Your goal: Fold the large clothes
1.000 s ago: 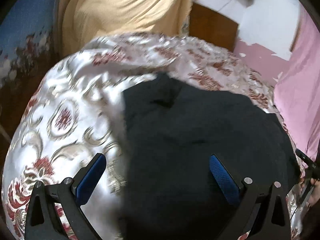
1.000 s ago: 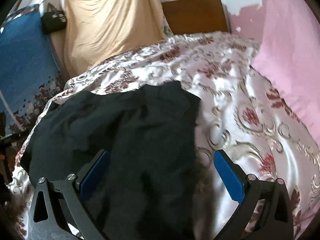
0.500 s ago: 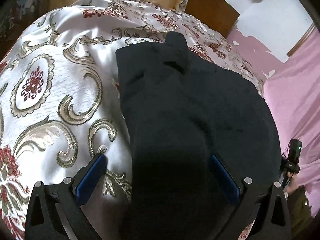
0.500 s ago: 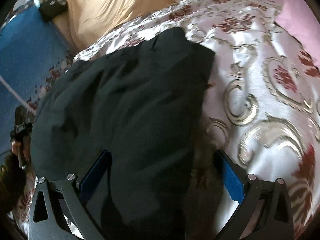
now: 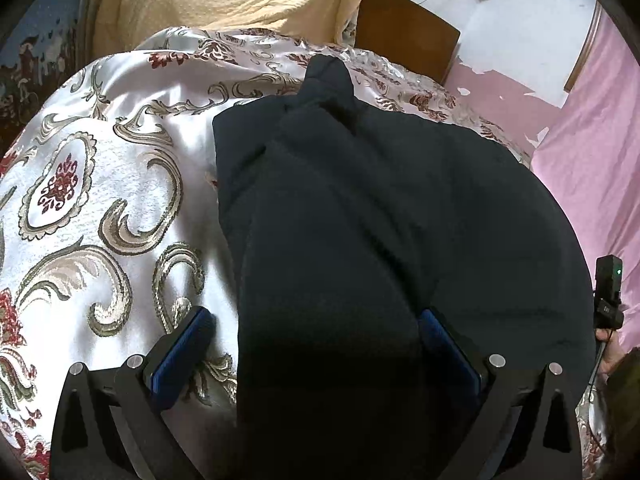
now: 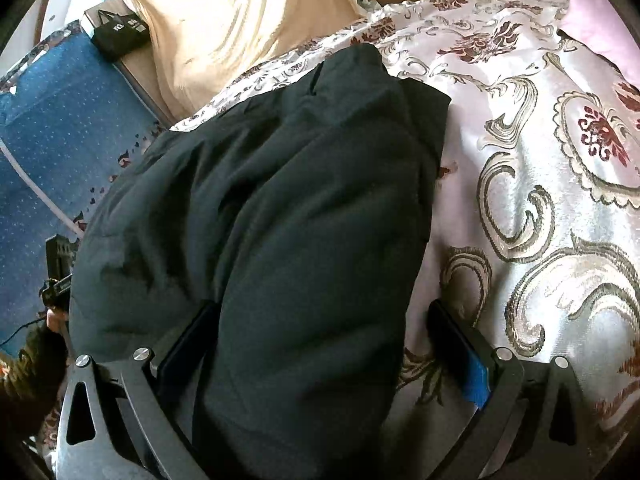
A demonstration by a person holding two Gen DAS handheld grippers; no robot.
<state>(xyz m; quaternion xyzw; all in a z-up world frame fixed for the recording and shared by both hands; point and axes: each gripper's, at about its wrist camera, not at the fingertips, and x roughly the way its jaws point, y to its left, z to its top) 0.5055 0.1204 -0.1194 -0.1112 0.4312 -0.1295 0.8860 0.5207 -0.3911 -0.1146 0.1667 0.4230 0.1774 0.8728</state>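
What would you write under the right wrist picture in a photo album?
Open right tool straddling the edge of a dark garment spread on a floral satin bedspread.

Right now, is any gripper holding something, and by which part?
Nothing is held. The left gripper and right gripper are both open, each straddling a near side edge of the dark garment.

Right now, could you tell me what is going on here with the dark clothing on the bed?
A person holds a gripper in each hand over a large dark garment lying on a patterned satin bedspread. The left gripper straddles the garment's left edge and the right gripper its right edge, both with fingers spread wide. Neither has closed on the cloth, so no fold is under way yet. A yellow cloth lies at the far end.
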